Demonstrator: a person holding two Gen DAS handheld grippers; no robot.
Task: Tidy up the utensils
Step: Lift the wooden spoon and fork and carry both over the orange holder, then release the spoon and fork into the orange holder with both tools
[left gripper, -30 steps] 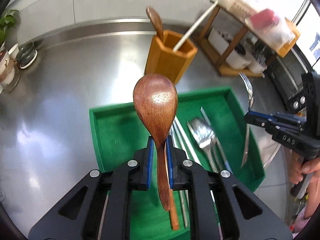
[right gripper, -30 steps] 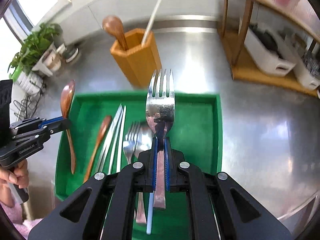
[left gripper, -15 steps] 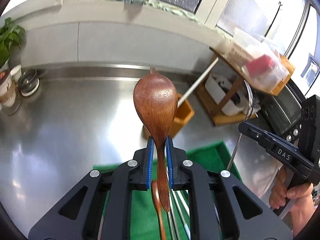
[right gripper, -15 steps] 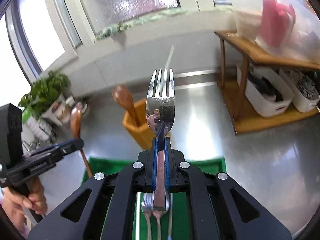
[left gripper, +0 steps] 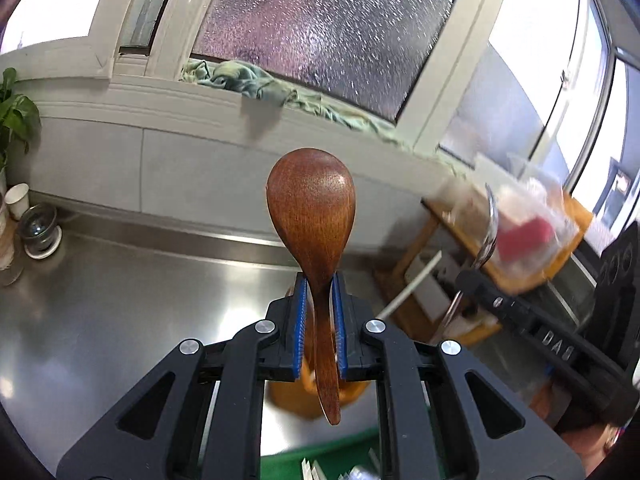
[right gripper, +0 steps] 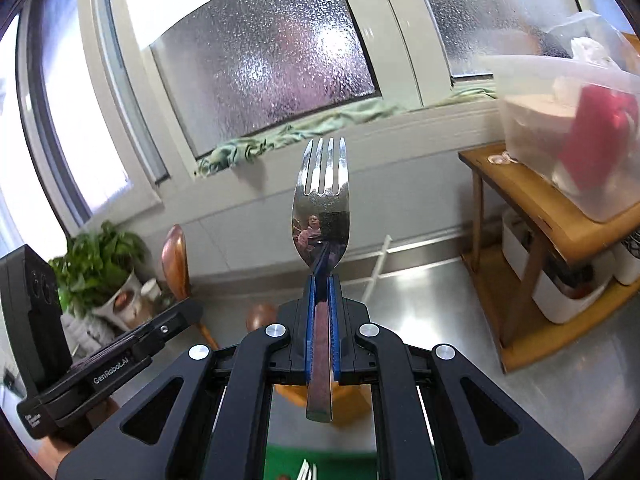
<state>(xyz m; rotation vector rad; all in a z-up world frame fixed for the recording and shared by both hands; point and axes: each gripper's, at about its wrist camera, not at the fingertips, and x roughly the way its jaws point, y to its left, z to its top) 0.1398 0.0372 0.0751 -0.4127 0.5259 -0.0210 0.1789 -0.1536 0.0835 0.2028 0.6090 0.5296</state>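
My left gripper (left gripper: pixel 319 292) is shut on the handle of a brown wooden spoon (left gripper: pixel 311 216), whose bowl stands up in front of the window. Shut likewise, my right gripper (right gripper: pixel 321 292) holds a steel fork (right gripper: pixel 322 204) by its handle, tines up. Under both sets of fingers sits the orange wooden holder (left gripper: pixel 288 396) (right gripper: pixel 348 400), mostly hidden, with a white stick (right gripper: pixel 378 264) and another wooden spoon (right gripper: pixel 260 316) in it. The green tray (left gripper: pixel 288 464) (right gripper: pixel 288 456) shows only at the bottom edge. Each view shows the other gripper (left gripper: pixel 466 278) (right gripper: pixel 192 308) off to one side.
A wooden shelf (right gripper: pixel 536 208) with a plastic box on top and white bins below stands to the right on the steel counter (left gripper: pixel 120 300). A potted plant (right gripper: pixel 96 264) and cups (left gripper: pixel 38 232) stand at the left. A green cloth (left gripper: pixel 248 80) lies on the sill.
Both grippers have risen and tipped up with the spoon and the fork still held. The tray has dropped to the bottom edge, and the holder now lies under the fingers.
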